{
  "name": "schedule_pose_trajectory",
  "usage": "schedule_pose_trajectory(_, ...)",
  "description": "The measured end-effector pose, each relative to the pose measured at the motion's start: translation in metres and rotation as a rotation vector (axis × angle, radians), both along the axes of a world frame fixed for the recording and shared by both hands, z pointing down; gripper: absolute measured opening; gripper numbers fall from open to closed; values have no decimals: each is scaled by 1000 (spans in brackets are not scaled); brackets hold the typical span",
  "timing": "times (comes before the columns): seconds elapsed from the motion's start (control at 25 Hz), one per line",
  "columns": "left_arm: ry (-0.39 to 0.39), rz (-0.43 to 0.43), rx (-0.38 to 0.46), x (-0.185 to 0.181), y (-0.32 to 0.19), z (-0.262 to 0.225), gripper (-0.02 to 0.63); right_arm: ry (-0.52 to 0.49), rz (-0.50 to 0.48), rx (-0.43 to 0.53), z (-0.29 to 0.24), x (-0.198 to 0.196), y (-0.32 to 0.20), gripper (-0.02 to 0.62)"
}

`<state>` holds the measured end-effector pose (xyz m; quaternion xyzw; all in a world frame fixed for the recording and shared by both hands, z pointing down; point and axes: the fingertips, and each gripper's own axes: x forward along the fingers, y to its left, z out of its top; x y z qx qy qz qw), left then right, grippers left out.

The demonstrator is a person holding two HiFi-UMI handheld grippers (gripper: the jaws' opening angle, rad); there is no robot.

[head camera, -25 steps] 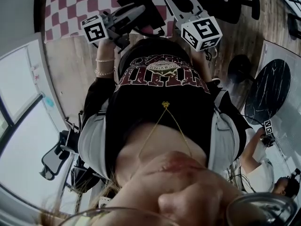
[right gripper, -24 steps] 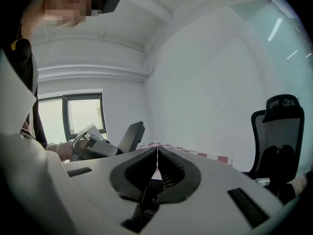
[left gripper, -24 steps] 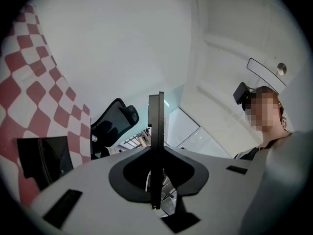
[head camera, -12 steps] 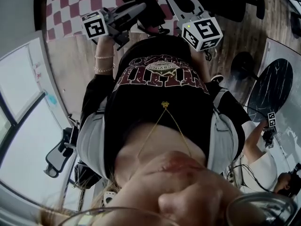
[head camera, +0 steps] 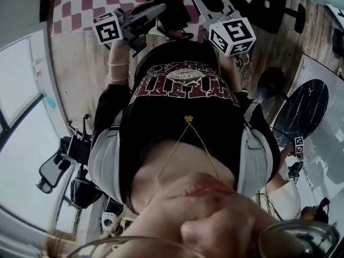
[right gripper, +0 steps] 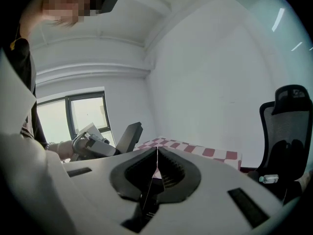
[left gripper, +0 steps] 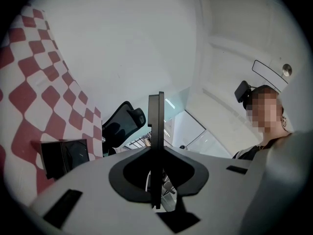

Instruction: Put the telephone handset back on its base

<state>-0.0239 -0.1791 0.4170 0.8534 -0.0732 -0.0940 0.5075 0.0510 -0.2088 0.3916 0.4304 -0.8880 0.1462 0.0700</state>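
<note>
Your left gripper is shut, its jaws pressed flat together with nothing between them. Your right gripper is the same: jaws meeting in a thin line, empty. You hold neither the handset nor anything else. Where the handset lies I cannot say for sure, since no view shows a handset or a base plainly. The nearest candidate is a dark slanted shape at the red-and-white checked worktop, just beyond your left gripper, and it is too dim to name.

Over the last second almost nothing has changed with the grippers. Both stay raised side by side in front of your chest at the near edge of the worktop. Their marker cubes sit in nearly the same spots, and the jaws point out over the checks.

What has moved is the surroundings in the head view. The office chair at your left and the second person at lower right have slid across the frame. That reads as your head turning a little, not the room shifting.

For the task, I judge that this second brought no progress: no reach, no grasp. You would first need to find the handset and open one gripper for it
</note>
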Motion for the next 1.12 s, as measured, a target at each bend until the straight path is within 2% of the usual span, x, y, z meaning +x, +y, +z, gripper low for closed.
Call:
schedule_pose_trajectory(0.44, -47, -105, -11, -18, -4, 16, 77, 14, -103, -19, 9, -10, -9, 21)
schedule_pose_trajectory(0.76, -90, -93, -24, -25, -4, 33, 77, 3, -101, -26, 13, -10, -12, 21)
schedule_pose_trajectory(1.12, -135, -49, -82, -35, 2, 64, 77, 2, -79, -44, 21, -16, -8, 21)
